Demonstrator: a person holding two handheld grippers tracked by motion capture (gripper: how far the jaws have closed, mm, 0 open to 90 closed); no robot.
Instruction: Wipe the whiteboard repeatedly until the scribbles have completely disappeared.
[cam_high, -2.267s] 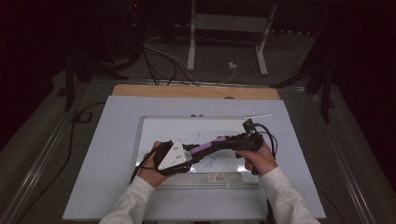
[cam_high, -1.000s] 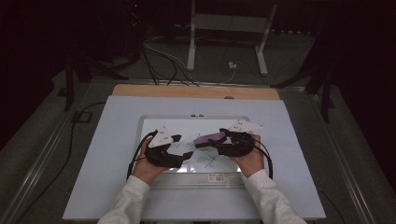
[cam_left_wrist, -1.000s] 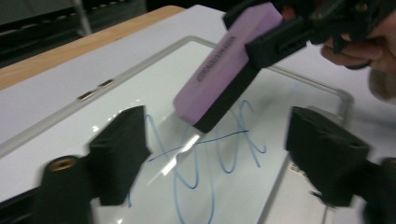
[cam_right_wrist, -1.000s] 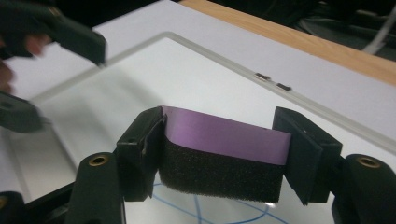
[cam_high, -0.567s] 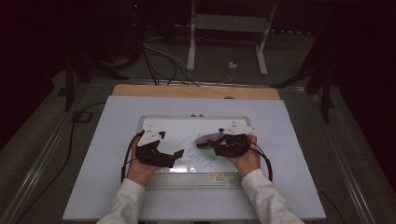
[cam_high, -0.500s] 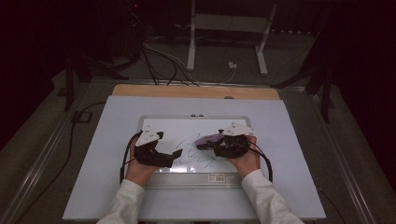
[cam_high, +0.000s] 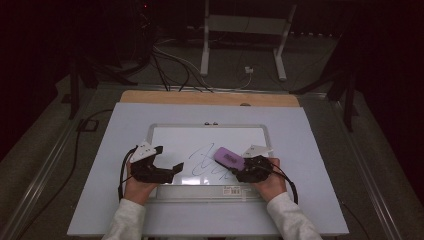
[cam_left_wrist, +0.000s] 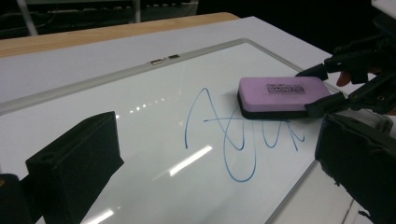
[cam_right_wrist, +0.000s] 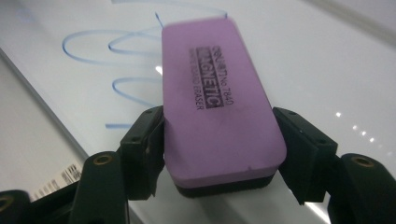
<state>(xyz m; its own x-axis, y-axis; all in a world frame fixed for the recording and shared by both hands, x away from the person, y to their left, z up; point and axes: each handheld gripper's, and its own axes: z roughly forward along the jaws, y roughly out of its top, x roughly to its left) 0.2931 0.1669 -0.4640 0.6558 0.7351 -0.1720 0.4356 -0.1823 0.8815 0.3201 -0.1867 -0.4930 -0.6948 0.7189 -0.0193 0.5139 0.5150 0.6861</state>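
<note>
The purple eraser (cam_high: 229, 158) is now pinched by the right tool (cam_high: 243, 173) and lowered onto the scribble (cam_high: 202, 165), the left tool (cam_high: 168, 161), spread wide, has been drawn left off the whiteboard (cam_high: 200, 137): wiping looks imminent.

The table is seen from above and behind the person in the high view, which faces forward and down and takes in the whole whiteboard (cam_high: 207, 134). The same board is viewed low and close along its surface in the left gripper view, with the purple eraser (cam_left_wrist: 282, 95) and blue scribble (cam_left_wrist: 233, 135) shared. The eraser is shown very near in the right gripper view.
</note>
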